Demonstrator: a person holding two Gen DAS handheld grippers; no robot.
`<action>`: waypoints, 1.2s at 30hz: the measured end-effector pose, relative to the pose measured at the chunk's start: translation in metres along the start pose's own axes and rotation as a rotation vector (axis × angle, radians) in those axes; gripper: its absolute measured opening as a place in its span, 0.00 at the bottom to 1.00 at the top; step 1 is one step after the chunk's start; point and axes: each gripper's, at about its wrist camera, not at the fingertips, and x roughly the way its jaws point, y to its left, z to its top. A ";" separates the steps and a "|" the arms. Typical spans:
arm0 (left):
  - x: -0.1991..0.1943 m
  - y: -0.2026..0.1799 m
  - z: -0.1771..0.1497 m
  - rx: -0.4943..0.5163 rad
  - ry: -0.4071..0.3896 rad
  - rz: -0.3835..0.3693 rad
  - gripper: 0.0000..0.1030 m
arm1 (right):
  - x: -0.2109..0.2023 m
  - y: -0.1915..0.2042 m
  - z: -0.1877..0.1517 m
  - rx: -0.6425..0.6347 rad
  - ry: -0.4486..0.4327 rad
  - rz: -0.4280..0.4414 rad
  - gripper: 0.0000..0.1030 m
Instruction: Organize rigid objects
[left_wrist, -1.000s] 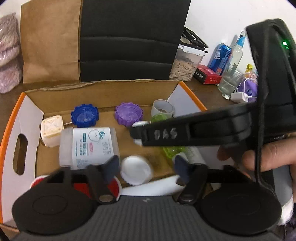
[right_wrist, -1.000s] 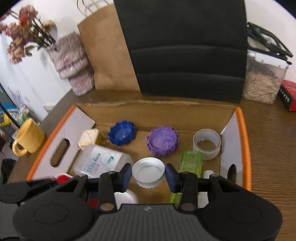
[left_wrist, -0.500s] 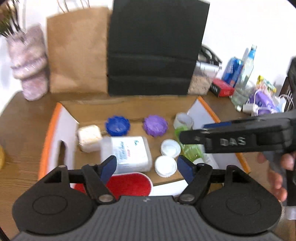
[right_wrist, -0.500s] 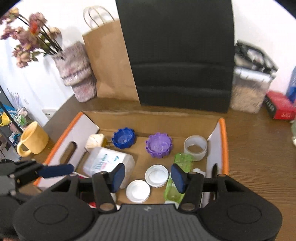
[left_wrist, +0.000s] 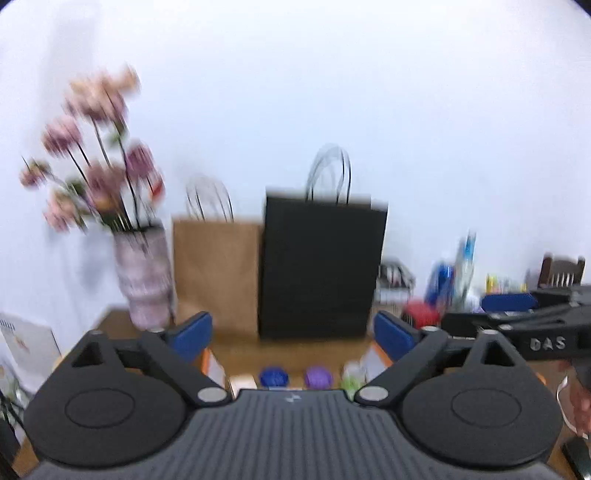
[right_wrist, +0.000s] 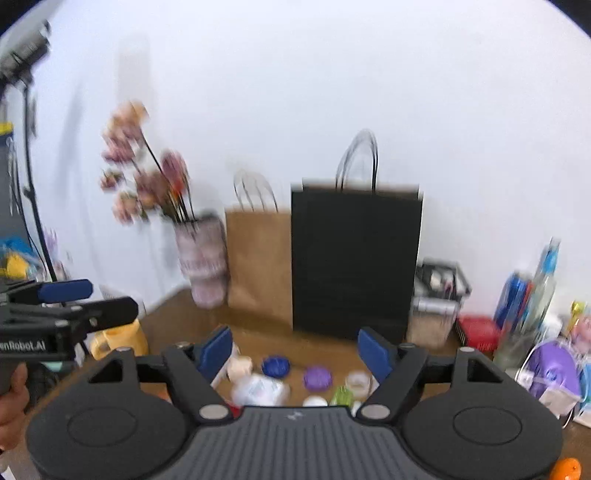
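Both the left hand-held gripper (left_wrist: 293, 334) and the right hand-held gripper (right_wrist: 295, 350), jaws just opening wide and empty, hang above the ridged blue plastic cap (right_wrist: 275, 365) and ridged purple plastic cap (right_wrist: 317, 377) before the tall black paper bag (right_wrist: 354, 258).

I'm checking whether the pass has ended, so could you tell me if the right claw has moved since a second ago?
Yes. The right claw has lifted up and back: the black bag, once filling the top, now shows whole. Its jaws have just been opening, empty.

left gripper (left_wrist: 293, 338) lifted, right gripper (right_wrist: 295, 350) lifted, opened
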 end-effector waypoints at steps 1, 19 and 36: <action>-0.011 -0.001 0.001 0.006 -0.029 -0.001 0.98 | -0.013 0.004 -0.002 -0.005 -0.036 -0.002 0.81; -0.112 -0.017 -0.034 0.075 -0.269 0.022 1.00 | -0.101 0.057 -0.066 -0.079 -0.288 -0.061 0.90; -0.234 0.035 -0.158 0.033 -0.187 0.070 1.00 | -0.214 0.123 -0.192 -0.150 -0.337 -0.014 0.96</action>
